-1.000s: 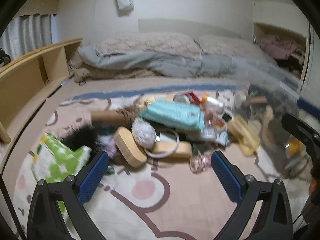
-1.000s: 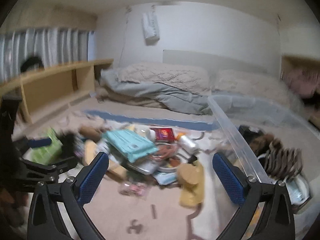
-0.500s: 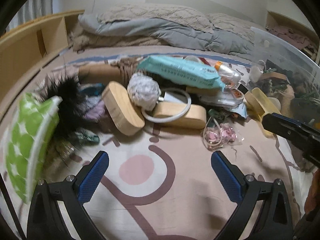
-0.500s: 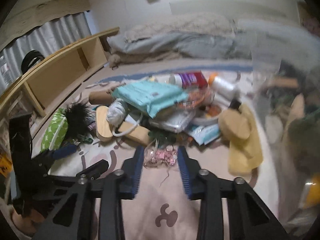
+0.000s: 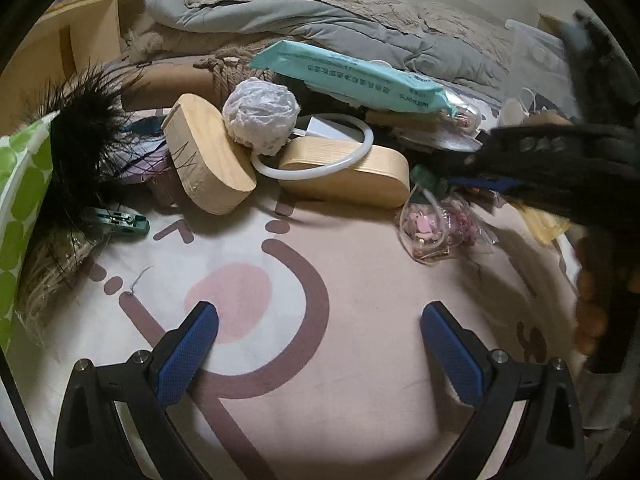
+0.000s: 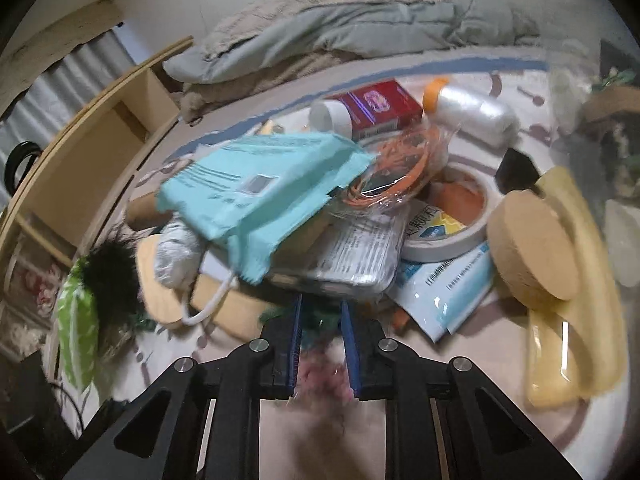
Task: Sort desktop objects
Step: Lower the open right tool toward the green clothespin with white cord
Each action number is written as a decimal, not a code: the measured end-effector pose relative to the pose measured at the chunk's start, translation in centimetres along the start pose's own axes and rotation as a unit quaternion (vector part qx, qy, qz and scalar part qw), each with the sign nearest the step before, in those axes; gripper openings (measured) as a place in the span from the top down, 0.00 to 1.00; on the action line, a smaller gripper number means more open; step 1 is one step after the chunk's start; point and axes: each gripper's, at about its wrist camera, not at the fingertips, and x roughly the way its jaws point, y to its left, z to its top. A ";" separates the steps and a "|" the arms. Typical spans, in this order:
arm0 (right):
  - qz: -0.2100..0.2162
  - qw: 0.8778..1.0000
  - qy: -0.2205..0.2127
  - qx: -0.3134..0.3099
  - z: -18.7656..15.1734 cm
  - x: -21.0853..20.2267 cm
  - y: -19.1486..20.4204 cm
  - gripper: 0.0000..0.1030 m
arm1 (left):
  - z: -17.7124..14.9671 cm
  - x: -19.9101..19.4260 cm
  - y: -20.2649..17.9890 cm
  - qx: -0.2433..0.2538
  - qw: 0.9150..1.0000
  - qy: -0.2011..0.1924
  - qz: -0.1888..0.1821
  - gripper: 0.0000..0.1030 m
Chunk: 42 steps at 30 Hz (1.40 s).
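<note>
A heap of small objects lies on a patterned rug (image 5: 304,360). It holds two wooden blocks (image 5: 208,160), a white yarn ball (image 5: 262,114), a white ring (image 5: 360,148), a teal wipes pack (image 5: 352,76) and a small clear bag of pink trinkets (image 5: 436,228). My left gripper (image 5: 320,320) hangs open over bare rug in front of the heap, nothing between its fingers. My right gripper (image 6: 320,320) comes in from the right and is shut on the top of the clear bag (image 6: 320,376), whose pink contents show blurred between its pads. In the left wrist view the right gripper (image 5: 472,182) sits just above that bag.
A green dotted bag (image 5: 20,208), a black feather duster (image 5: 80,140) and a teal clip (image 5: 120,222) lie at the left. A tape roll (image 6: 448,224), a red box (image 6: 380,108), a bottle (image 6: 472,112) and a yellow tray (image 6: 568,300) lie at the right. Bedding and a wooden shelf stand behind.
Both grippers have dropped closer to the heap. The right gripper's jaws went from wide to shut around the clear bag; the left stayed open.
</note>
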 end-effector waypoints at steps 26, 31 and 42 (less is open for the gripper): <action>0.011 1.000 0.015 -0.016 -7.3 -2.2 0.0 0.85 | -3.5 -3.5 1.6 -0.023 0.999 0.022 0.003 0.00; 0.022 0.999 0.032 0.003 -7.7 -3.8 0.3 0.85 | -4.6 -3.5 0.9 0.003 0.999 0.027 0.025 0.00; 0.021 0.997 0.049 0.053 -4.5 -1.1 -1.5 0.84 | -4.2 -3.1 1.4 -0.014 0.999 0.038 0.020 0.00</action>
